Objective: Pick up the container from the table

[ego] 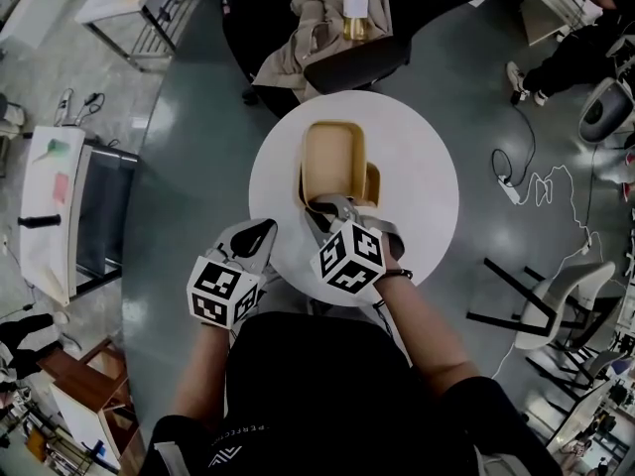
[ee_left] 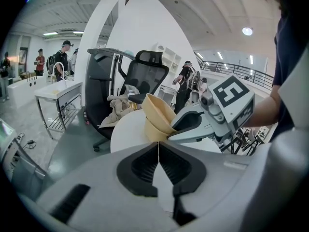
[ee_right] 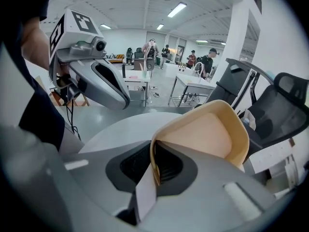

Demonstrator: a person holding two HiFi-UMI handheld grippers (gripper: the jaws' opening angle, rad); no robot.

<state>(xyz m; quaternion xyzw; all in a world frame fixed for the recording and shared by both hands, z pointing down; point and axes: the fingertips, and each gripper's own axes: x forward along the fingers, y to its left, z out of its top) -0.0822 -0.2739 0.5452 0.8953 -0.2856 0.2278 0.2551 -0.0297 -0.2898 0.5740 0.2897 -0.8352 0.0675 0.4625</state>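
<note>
- Gripping the tan container [ego: 332,155] by its near rim, my right gripper [ego: 333,206] shows in the head view above the round white table [ego: 417,157]. The container's long side runs straight ahead of my fingertips, mouth upward.
- Left gripper view: my left gripper [ee_left: 158,146] has its jaws together, empty, with the container just beyond them.
- Right gripper view: the container's near wall is clamped between my jaws.

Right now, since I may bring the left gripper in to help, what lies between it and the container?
Nothing. The head view shows only bare table between the left gripper and the container; the left gripper view agrees.
</note>
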